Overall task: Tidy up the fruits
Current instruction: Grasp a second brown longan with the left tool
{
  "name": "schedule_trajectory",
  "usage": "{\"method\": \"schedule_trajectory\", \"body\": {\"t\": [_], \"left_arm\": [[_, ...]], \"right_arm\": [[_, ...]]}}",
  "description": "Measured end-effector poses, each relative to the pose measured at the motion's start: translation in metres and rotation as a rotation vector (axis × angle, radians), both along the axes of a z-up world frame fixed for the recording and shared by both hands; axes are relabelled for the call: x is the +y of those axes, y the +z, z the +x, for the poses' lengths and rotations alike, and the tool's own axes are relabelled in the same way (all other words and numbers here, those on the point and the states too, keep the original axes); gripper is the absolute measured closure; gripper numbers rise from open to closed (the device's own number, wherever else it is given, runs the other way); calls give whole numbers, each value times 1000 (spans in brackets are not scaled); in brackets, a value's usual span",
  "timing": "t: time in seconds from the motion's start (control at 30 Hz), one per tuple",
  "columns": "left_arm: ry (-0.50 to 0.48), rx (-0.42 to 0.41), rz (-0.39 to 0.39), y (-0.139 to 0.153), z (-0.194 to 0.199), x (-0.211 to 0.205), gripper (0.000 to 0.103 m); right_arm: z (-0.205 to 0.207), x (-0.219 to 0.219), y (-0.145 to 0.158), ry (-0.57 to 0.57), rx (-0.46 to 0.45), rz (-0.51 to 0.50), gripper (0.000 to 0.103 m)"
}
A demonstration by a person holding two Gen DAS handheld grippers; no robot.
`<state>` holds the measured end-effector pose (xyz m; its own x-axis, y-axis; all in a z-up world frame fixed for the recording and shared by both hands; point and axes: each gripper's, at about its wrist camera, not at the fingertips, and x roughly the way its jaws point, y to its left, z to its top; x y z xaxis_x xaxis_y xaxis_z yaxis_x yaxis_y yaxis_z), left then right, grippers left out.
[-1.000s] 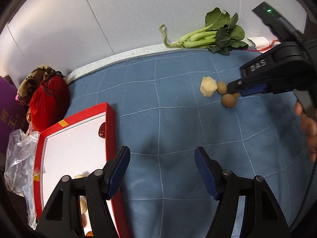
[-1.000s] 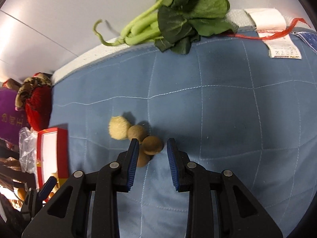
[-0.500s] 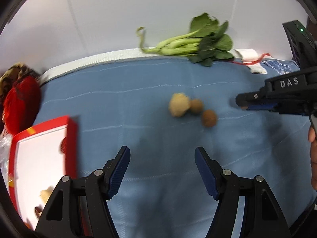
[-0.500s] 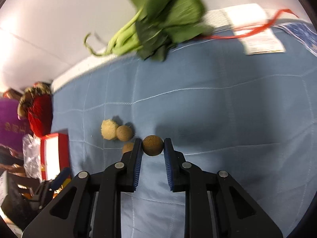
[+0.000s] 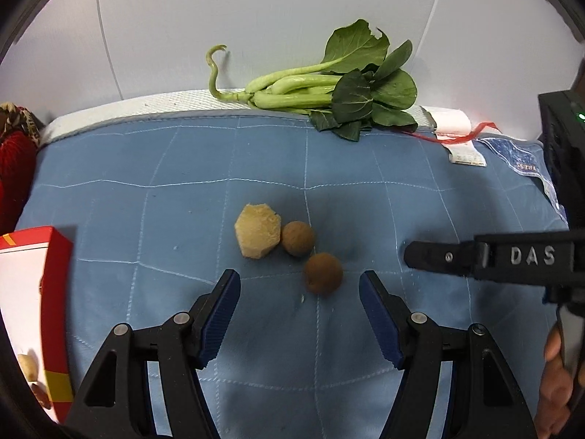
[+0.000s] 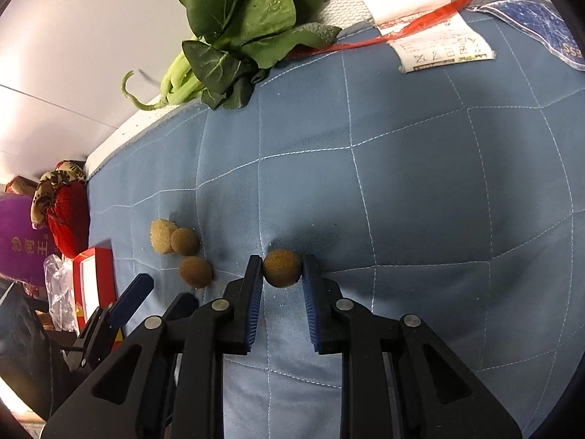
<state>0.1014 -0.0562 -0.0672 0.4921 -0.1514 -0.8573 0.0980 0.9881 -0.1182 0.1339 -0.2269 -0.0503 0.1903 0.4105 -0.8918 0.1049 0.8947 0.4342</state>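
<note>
In the right wrist view my right gripper [image 6: 282, 266] is shut on a round brown fruit [image 6: 282, 270] just over the blue quilted cloth [image 6: 420, 190]. To its left lie two more brown fruits [image 6: 195, 271] [image 6: 184, 241] and a pale yellow chunk [image 6: 161, 235]. In the left wrist view my left gripper [image 5: 299, 285] stands open. The nearer brown fruit [image 5: 323, 273] lies just ahead of its fingertips, untouched. The other fruit [image 5: 298, 243] and the chunk [image 5: 257, 234] touch each other beyond it. The right gripper [image 5: 411, 252] reaches in from the right, its fruit hidden.
A red-rimmed box [image 5: 36, 292] with some fruit inside sits at the left edge. A bunch of leafy greens [image 5: 329, 84] lies at the cloth's far edge by the wall, next to a white label with a red strap [image 5: 460, 139]. A red pouch [image 6: 67, 216] and plastic bag [image 6: 58, 292] are far left.
My right gripper closed on one brown fruit and carried it right, away from the others. My left gripper moved right from the red box up to the remaining fruits.
</note>
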Motion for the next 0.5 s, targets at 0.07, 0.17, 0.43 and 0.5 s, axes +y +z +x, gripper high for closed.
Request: {"method": "schedule_trajectory", "body": {"t": [0.07,0.17,0.43,0.5], "left_arm": [[13,-1,5,-3,4,-1,35],[30,14,7,-10,11,-2,37],[64,16,8,-17,19,4,59],[66,14,7,-18,20,7,65]], "right_arm": [[-1,0,0,-2,0,2,83],[1,2,-2,-7,2,9,83],[1,1,-1,-8,3,4,83],[0,1,-1,-7,1,2,83]]}}
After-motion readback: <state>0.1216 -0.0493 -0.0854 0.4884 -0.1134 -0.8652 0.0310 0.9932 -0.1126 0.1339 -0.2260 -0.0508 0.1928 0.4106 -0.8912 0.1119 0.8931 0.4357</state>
